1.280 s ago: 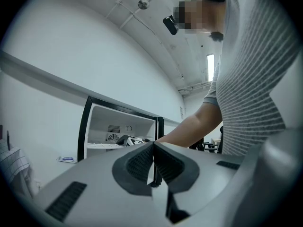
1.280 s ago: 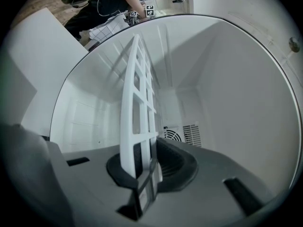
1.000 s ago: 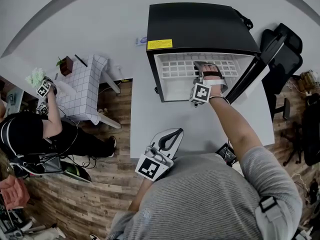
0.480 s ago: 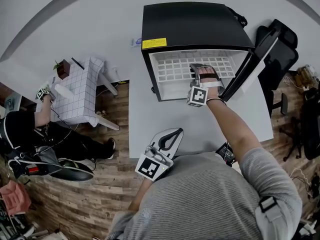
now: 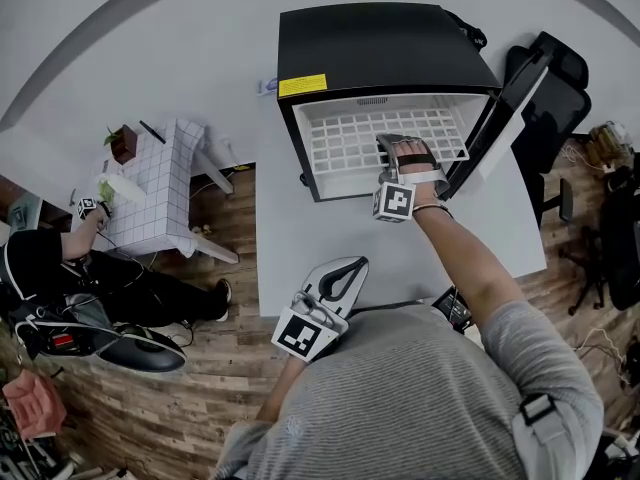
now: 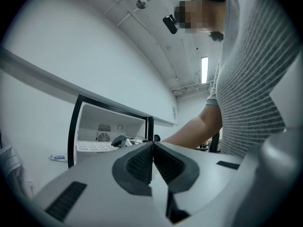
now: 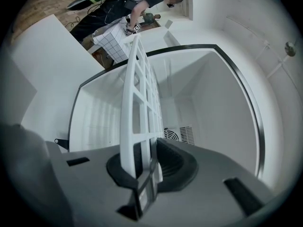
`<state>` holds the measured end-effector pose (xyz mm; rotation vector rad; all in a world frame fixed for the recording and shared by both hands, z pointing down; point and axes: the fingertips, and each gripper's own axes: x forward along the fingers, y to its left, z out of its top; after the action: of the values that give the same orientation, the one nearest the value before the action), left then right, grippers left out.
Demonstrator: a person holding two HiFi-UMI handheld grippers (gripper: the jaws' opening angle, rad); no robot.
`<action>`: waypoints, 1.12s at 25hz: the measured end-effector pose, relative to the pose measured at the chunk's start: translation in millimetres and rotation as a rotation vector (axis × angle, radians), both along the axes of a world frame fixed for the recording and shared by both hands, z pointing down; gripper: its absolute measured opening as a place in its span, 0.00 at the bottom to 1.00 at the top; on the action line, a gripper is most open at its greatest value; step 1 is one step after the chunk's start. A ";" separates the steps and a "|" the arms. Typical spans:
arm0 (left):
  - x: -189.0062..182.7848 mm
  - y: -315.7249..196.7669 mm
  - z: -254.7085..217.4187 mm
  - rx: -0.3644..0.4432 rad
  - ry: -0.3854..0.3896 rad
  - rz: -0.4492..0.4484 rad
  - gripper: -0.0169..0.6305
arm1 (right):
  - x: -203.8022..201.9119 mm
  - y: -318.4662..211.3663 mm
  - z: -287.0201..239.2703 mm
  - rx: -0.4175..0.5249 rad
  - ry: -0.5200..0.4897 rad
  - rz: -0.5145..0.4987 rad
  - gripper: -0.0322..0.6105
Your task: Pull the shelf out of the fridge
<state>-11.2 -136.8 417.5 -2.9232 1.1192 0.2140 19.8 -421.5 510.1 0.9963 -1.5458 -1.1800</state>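
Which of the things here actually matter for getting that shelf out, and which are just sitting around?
In the job: fridge, open door, white shelf, right gripper clamped on the shelf.

Just lying about: left gripper (shut, empty), checked side table, potted plant, office chair, seated person.

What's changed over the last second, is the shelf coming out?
Yes. The right tongs, clamped on the front edge of the shelf, have drawn it a little further out of the fridge toward the person. The left tongs stay shut and empty by the body; the door is still open.
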 end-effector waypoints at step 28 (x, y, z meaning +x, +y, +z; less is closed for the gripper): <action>1.9 24.7 3.6 0.033 -0.005 0.062 0.05 | 6.2 56.2 0.0 0.034 0.031 0.016 0.10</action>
<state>-9.3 -112.1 421.1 -2.9300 1.0157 0.2231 25.9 -365.3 510.1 1.0064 -1.4958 -1.2084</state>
